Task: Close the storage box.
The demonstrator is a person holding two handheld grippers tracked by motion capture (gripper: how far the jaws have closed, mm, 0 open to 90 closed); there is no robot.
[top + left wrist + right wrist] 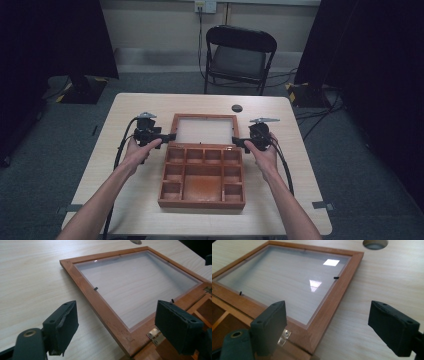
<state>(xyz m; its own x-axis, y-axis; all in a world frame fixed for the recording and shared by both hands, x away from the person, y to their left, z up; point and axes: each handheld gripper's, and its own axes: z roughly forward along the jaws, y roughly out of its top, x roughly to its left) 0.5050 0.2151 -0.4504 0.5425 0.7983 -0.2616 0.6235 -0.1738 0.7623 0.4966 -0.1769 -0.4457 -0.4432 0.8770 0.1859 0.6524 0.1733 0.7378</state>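
A wooden box [202, 197] with several compartments lies open on the table. Its glass-paned lid [204, 118] is folded back flat behind it, joined by brass hinges [153, 334]. My left gripper [169, 137] is open at the lid's near left corner, jaws straddling the frame [100, 305] there. My right gripper [237, 142] is open at the lid's near right corner, one jaw over the frame [329, 305] and hinge [283, 337], the other over bare table. Neither holds anything.
A round hole [237, 108] is in the light wood tabletop [130, 107] behind the lid. A black folding chair [239, 56] stands beyond the table's far edge. Dark curtains and stands flank the room.
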